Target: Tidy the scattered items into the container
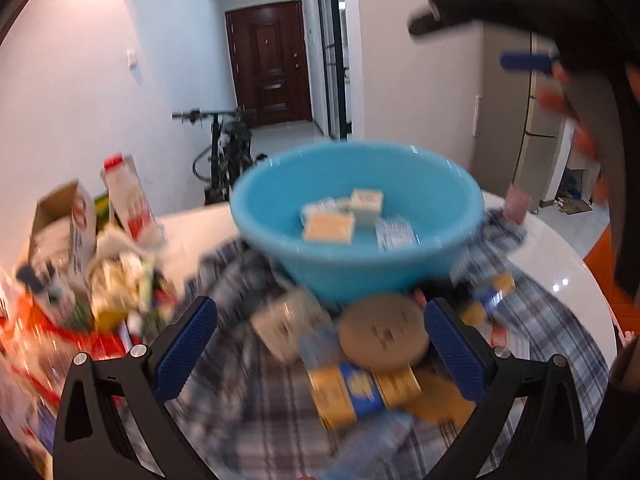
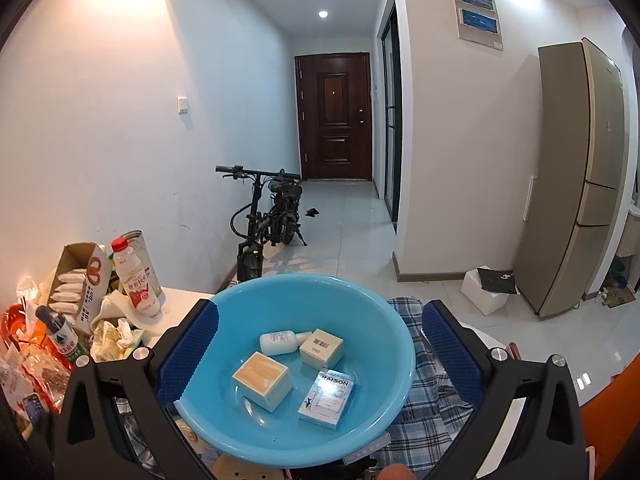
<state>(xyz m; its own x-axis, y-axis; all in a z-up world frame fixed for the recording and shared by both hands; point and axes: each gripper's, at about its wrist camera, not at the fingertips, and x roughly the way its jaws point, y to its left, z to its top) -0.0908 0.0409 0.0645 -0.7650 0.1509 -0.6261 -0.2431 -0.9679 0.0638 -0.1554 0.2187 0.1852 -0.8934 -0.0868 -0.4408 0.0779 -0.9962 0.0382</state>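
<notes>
A checked cloth [image 2: 424,404] covers the white table [image 1: 560,264] in a tiled hallway (bicycle [image 2: 268,216] parked behind). Cartons and bottles clutter its left edge [image 2: 80,304]; both grippers [image 1: 320,344] [image 2: 320,354] gape empty around the blue bowl [image 2: 360,300].

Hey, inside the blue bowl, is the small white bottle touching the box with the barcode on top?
Touching. In the right wrist view the white bottle lies on its side with its cap end meeting the barcode box; no gap shows between them.
</notes>
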